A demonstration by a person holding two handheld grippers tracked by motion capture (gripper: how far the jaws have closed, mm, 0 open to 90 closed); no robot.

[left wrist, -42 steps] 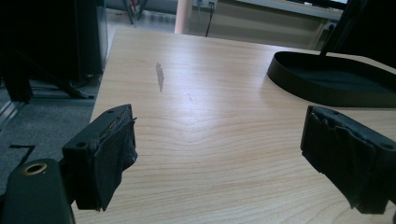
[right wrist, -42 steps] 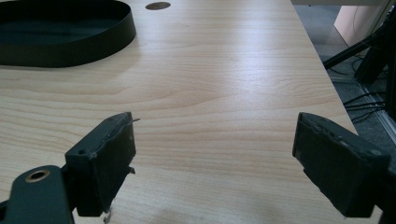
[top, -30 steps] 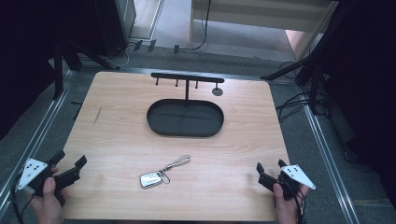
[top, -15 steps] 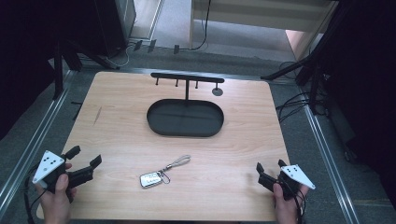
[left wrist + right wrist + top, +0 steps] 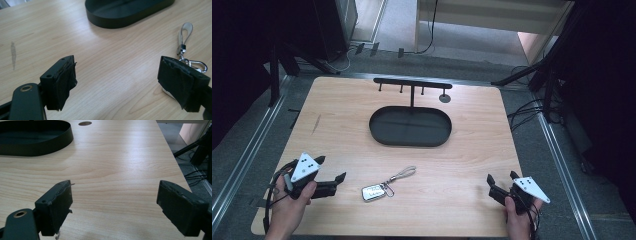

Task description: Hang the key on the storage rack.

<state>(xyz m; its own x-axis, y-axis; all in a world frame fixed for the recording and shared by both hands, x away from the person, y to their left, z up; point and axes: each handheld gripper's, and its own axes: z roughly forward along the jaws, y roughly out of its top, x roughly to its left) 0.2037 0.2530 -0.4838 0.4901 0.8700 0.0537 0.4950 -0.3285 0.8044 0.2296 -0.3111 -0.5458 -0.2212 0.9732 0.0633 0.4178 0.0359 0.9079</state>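
**Closing in on the key tag**

High view: the left hand-held gripper point(image 5: 334, 182), released, sits just left of the key tag point(image 5: 374, 192) on the tabletop point(image 5: 472, 150); the right hand-held gripper point(image 5: 499, 187) is released too.

Left gripper view: the tag's clip point(image 5: 197, 65) shows behind the right jaw, so shift right to centre it before lowering.

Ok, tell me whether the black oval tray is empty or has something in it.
Empty. The high view shows the black oval tray with a bare floor; the keychain lies outside it on the table.
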